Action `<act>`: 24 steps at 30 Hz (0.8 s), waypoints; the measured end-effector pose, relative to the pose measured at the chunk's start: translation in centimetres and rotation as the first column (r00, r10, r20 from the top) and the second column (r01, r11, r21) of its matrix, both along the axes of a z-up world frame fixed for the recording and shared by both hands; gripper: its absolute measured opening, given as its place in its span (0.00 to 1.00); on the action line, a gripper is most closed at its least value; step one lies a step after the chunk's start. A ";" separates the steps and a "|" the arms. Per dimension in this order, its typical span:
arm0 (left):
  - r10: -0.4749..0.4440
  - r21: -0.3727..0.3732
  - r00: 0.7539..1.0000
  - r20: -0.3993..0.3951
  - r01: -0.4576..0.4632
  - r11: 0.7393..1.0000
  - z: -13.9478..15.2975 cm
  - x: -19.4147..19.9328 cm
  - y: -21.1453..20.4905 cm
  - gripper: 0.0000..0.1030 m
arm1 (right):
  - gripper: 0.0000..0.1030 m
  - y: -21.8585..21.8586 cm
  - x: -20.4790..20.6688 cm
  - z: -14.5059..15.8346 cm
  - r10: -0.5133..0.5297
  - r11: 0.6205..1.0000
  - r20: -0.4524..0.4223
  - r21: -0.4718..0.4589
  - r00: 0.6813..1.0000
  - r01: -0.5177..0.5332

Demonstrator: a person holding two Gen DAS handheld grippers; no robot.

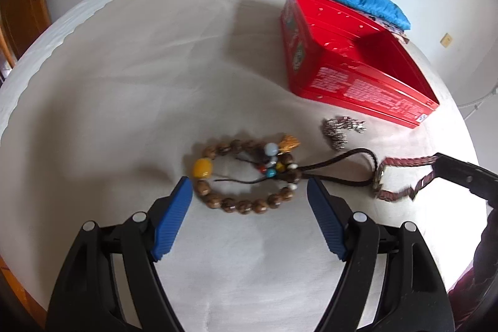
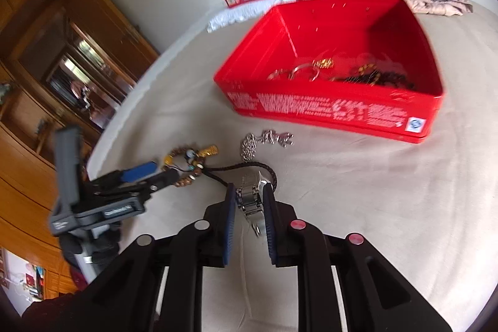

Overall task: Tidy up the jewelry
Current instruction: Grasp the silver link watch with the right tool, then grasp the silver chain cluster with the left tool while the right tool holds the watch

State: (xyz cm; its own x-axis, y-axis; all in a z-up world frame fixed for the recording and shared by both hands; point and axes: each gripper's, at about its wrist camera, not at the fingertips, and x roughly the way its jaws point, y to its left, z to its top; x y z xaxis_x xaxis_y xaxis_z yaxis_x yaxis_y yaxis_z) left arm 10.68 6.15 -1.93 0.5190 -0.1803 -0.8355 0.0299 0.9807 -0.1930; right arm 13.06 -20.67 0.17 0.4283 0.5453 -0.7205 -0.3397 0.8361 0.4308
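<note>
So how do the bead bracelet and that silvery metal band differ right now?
The bead bracelet lies flat on the cloth; the metal band is pinched in the right gripper.
The bracelet is round brown wooden beads with one yellow bead; the band is shiny steel links.
The bracelet sits untouched between the open fingers of the left gripper.
Both are still outside the red box.
</note>
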 end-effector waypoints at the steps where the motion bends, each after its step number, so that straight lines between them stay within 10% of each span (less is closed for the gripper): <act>1: -0.008 -0.002 1.000 0.001 0.008 1.000 0.1 0.1 -0.3 0.73 | 0.17 -0.4 -0.3 0.4 -0.008 1.000 0.011 0.004 1.000 0.008; 17: -0.078 0.023 0.990 -0.119 0.082 0.996 -1.3 7.2 -7.3 0.72 | 0.17 -5.5 -0.3 -1.7 -0.158 0.986 -0.012 -0.055 0.987 0.158; 24: -0.102 0.006 0.986 -0.131 0.104 0.995 -1.7 8.2 -8.6 0.32 | 0.16 -5.7 0.1 -2.7 -0.151 0.988 -0.026 -0.047 0.988 0.150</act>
State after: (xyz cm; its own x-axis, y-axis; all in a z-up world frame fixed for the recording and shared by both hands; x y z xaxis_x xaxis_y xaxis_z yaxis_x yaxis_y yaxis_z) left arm 18.84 -2.46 -3.65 0.3849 -0.2159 -0.8974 0.1067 0.9762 -0.1891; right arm 13.18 -26.37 -2.52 0.4816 0.4435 -0.7559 -0.1965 0.8952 0.4001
